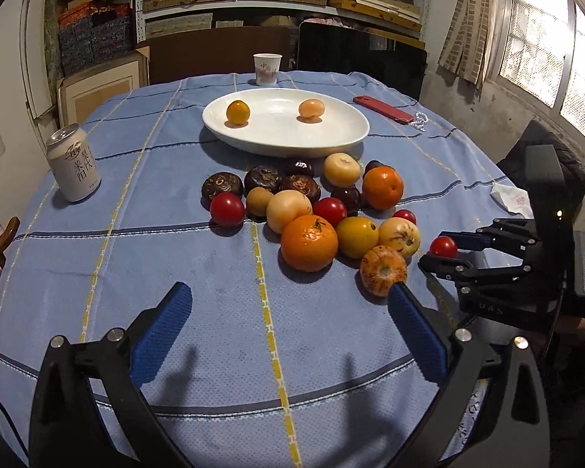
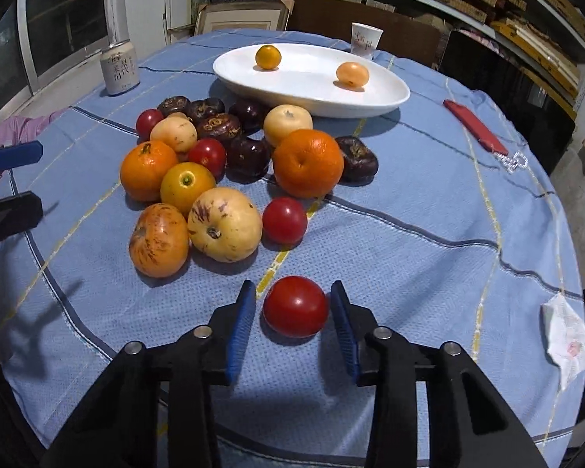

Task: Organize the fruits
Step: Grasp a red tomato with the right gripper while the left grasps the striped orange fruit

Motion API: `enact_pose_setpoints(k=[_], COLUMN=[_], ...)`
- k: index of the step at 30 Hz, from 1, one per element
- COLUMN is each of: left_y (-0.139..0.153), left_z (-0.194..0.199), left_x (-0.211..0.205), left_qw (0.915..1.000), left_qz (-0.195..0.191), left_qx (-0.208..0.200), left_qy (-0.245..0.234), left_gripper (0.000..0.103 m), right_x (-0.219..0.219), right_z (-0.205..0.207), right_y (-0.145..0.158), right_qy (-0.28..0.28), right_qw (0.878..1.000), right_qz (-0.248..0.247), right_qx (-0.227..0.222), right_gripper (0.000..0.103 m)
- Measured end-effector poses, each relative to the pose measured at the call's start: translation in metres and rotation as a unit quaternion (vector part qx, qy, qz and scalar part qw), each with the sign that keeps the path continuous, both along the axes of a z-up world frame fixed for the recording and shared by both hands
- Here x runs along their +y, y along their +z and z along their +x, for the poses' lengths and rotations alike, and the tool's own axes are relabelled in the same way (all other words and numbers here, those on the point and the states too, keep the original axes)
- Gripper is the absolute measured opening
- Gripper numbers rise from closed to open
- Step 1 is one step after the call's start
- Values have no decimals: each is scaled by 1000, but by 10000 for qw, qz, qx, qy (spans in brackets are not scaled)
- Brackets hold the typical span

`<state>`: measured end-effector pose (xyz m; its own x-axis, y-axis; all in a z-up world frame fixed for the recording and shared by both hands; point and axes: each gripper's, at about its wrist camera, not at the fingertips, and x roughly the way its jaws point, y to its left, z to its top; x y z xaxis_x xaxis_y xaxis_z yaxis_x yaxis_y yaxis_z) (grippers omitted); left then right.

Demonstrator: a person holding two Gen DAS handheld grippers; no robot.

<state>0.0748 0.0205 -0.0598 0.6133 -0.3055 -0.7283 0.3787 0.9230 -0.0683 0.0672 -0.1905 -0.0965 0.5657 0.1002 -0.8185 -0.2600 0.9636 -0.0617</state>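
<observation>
A round tabletop [image 2: 429, 210] under a blue checked cloth carries everything. Toward its far side sits a wide white plate [image 2: 312, 85] holding two small fruits well apart: a yellow-orange one [image 2: 268, 57] and a paler orange one [image 2: 352, 74]. In front of the plate lies a heap of fruits [image 2: 222, 163]: oranges, pale yellow rounds, dark brown ones and small red tomatoes, all touching or just beside one another. A drinks can [image 2: 119, 67] stands to the left of the plate, a paper cup [image 2: 366, 40] behind it.

The left tool [image 1: 288, 300] is released, its blue pads spread wide over bare cloth, the right-hand pad just beside a streaked orange fruit [image 1: 382, 270]. The right tool [image 2: 292, 308] straddles a lone red tomato [image 2: 295, 306] on the cloth near the heap; narrow gaps show on both sides, so it is not yet clenched.
</observation>
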Motion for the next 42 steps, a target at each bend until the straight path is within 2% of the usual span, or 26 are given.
enact_pose_setpoints(k=[1,6,12,16,20,22,24,26,31,35,38,42], left_y=[-1,-6,-20,-26,-34,-36,-32,-30,-38,-39,-41,-42], left_z=[1,3,9,15,23,25,24,26,22,23,17,23], left_x=[-1,-19,-65,-83,-87,-89,-87,-84,-94,-94,-98,-88], left_qw=[10000,9998,9982,9973,9972,9970,9981,9987,9959,9958,9952,9962], left_qz=[9,30,395,638,654,680,556,403,760,788,624,169], left_qx=[17,63,124,51,244,253,112,112,221,215,308,549], left_qy=[-14,-163,-434,-357,-283,-285,-254,-282,-434,-419,-693,-660], left_gripper=[98,98,98,98,98,90,73,66,64,68,39,39], right_x=[0,-8,-24,-35,-42,-44,-46,-47,-47,-46,-47,-47], right_z=[0,-10,-31,-39,-45,-46,-47,-47,-49,-49,-50,-51], right_y=[1,9,32,37,39,40,39,39,40,39,40,42], right_qy=[-14,-169,-240,-295,-304,-305,-311,-314,-292,-301,-324,-344], right_qw=[10000,9997,9986,9980,9974,9971,9969,9967,9966,9964,9963,9959], right_qz=[-15,-13,172,292,399,426,462,490,486,488,513,528], right_qx=[-22,-149,-446,-485,-522,-547,-559,-559,-605,-621,-609,-644], right_gripper=[31,30,30,30,30,30,30,30,30,30,30,30])
